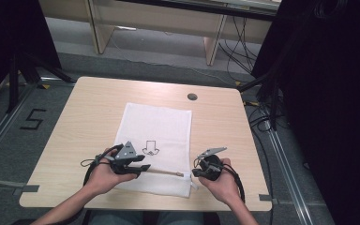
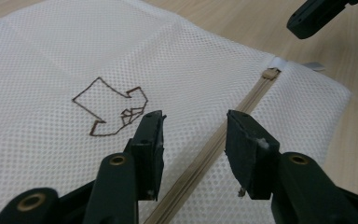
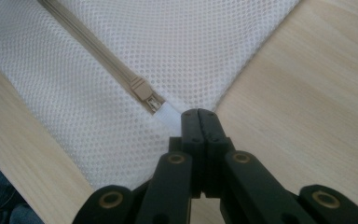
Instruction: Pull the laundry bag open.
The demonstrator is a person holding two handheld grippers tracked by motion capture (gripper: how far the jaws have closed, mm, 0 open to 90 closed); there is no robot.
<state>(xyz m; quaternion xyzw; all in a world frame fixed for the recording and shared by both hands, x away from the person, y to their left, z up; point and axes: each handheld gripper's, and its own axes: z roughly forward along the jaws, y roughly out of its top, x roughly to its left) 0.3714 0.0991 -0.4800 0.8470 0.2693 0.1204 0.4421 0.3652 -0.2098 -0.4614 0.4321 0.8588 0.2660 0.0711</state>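
Mesh laundry bag [image 1: 157, 140] lies flat mid-table, its zipper [image 2: 223, 135] running nine to three o'clock along the near edge: the right gripper [image 3: 199, 114], jaws shut, pinches the white pull tab [image 3: 168, 113] at three, while the left gripper [image 2: 193, 128] gapes empty astride the zipper.

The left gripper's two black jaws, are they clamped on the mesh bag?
No, the left gripper stands open above the white mesh bag, a jaw on either side of its tan zipper.
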